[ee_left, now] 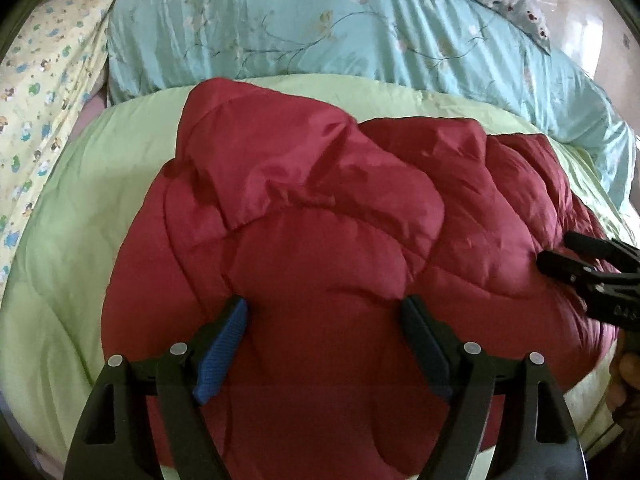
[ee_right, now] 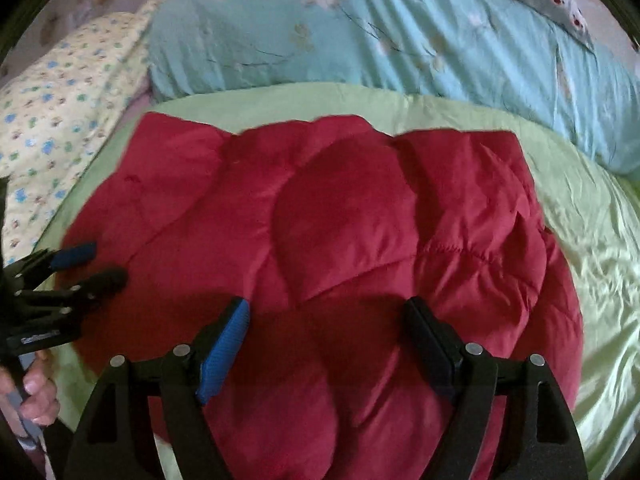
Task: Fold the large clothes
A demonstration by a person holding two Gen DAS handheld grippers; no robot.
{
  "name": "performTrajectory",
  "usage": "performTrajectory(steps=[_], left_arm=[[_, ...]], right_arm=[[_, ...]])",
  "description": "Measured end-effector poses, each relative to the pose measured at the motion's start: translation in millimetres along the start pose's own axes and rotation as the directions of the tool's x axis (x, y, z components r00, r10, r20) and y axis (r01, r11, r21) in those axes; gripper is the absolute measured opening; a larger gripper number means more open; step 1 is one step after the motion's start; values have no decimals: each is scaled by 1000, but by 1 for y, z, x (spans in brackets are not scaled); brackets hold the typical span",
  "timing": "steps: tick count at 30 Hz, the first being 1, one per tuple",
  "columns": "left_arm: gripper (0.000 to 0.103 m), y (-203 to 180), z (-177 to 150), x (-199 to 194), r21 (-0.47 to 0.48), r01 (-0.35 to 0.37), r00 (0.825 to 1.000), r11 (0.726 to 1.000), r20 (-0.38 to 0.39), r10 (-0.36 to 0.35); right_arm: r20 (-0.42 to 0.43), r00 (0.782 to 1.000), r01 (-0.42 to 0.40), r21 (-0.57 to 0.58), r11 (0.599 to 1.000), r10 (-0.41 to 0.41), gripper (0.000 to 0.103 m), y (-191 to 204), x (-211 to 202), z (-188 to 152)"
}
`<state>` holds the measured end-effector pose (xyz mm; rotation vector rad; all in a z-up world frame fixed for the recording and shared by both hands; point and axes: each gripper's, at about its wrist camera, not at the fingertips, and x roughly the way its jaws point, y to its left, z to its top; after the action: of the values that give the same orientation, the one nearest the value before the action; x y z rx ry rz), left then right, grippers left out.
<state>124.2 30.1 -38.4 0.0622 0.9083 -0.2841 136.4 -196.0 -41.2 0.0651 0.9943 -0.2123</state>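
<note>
A dark red padded jacket [ee_left: 320, 220] lies bunched on a light green quilt [ee_left: 60, 240], with a folded flap across its upper left. My left gripper [ee_left: 326, 308] hovers over the jacket's near part with its jaws wide apart and only the jacket's surface showing between the blue pads. In the right wrist view the same jacket [ee_right: 340, 220] spreads flatter. My right gripper [ee_right: 326, 308] stands open over its near middle, holding nothing. The left gripper [ee_right: 106, 264] shows at the jacket's left edge, and the right gripper [ee_left: 558, 249] at its right edge.
A pale blue flowered duvet [ee_left: 280, 32] is heaped behind the jacket. A yellow printed pillow [ee_left: 40, 100] lies at the far left. The green quilt [ee_right: 592, 240] extends to the right. A person's hand [ee_right: 38, 396] grips the left tool's handle.
</note>
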Motion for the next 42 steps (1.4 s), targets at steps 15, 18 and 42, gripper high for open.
performTrajectory(steps=[15,18,42], left_arm=[[81,48,100,110,-156,-151,971,976,-209,117],[83,50,106,129,-164,-151,967,975,-229,112],[77,-13,15,12,-76,73,994,994,-69,-79]], right_arm=[[-61,997,49,180,982,-39,80,-55,38,34],[-42,998,46,238,970,-37,79,-69,45,30],[-6,998,62,283,957,-62,80,-77,56,23]])
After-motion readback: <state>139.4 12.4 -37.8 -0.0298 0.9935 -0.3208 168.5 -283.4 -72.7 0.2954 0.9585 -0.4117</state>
